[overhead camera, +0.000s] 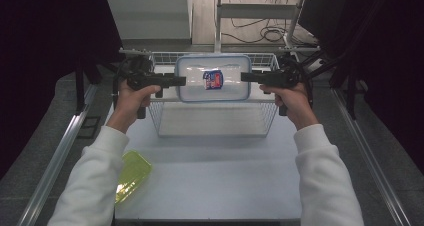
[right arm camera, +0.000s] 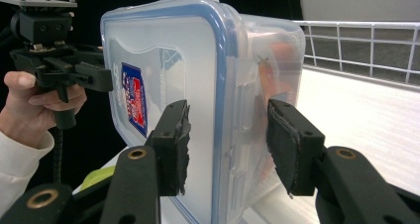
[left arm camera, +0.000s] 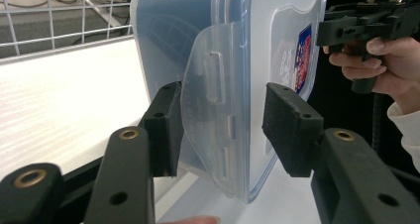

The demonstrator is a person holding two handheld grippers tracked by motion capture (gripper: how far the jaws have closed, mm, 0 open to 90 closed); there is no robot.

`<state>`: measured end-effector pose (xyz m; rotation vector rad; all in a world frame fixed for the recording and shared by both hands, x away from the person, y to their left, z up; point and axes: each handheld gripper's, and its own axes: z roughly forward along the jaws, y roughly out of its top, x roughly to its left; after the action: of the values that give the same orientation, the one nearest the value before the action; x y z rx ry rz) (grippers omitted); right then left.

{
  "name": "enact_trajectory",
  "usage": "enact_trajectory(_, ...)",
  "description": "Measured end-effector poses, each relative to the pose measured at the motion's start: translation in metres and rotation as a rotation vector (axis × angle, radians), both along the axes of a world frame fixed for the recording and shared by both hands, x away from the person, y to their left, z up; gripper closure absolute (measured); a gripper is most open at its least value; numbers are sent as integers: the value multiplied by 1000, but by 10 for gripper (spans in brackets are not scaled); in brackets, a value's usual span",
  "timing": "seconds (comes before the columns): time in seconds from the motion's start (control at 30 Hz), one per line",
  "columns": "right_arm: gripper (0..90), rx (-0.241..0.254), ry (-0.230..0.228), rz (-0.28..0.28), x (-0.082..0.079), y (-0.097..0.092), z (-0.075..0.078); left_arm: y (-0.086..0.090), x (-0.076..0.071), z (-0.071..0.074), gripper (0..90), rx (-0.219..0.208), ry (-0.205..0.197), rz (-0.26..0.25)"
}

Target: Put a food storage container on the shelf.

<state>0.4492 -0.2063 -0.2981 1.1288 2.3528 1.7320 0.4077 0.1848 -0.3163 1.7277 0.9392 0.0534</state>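
Note:
A clear plastic food box [overhead camera: 195, 78] with a blue-edged lid and a red-and-blue sticker [overhead camera: 213, 79] hangs flat above the white wire basket [overhead camera: 165, 100], lid facing up. My left gripper [overhead camera: 180, 81] grips its left end and my right gripper [overhead camera: 246, 77] its right end. In the left gripper view, the jaws [left arm camera: 223, 130] straddle the box [left arm camera: 233, 45] at its side latch, one pad on the latch flap. In the right gripper view, the jaws [right arm camera: 228, 144] clamp the box [right arm camera: 198, 60] across lid and base.
The wire basket stands at the far middle of the white table [overhead camera: 215, 186], its floor bare. A yellow-green lidded box [overhead camera: 131, 173] lies near the front left edge. Metal rails run along both sides and cables lie on the floor behind.

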Motion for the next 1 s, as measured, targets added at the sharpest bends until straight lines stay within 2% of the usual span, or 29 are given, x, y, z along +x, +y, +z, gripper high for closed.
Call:
enact_trajectory(0.13,517,9,15,-13,5,0,-1,-1,6,1,506,-8,16,10)
enact_trajectory(0.2,514,23,28,-21,8,-1,-2,-3,8,2,489,9,11,18)
enact_trajectory(0.37,505,41,49,-36,12,0,-4,-1,15,-2,478,-41,41,27)
enact_trajectory(0.47,499,55,64,-46,15,1,-5,-2,18,-3,465,-57,55,47)
enact_trajectory(0.53,492,61,73,-62,16,1,-5,-2,21,-3,451,-57,49,63)
enact_trajectory(0.57,485,60,76,-75,17,2,-6,-3,23,-3,444,-49,41,76)
enact_trajectory(0.67,468,41,83,-124,16,4,-6,-4,26,-5,406,-32,47,100)
enact_trajectory(0.77,426,0,109,-163,15,10,-9,-9,30,-9,364,-16,63,104)
enact_trajectory(0.8,418,1,114,-192,15,11,-10,-10,31,-9,330,-23,64,110)
enact_trajectory(0.87,430,28,132,-209,14,11,-11,-11,31,-10,329,-22,56,124)
enact_trajectory(1.0,439,33,117,-216,9,10,-11,-11,31,-9,281,-3,46,164)
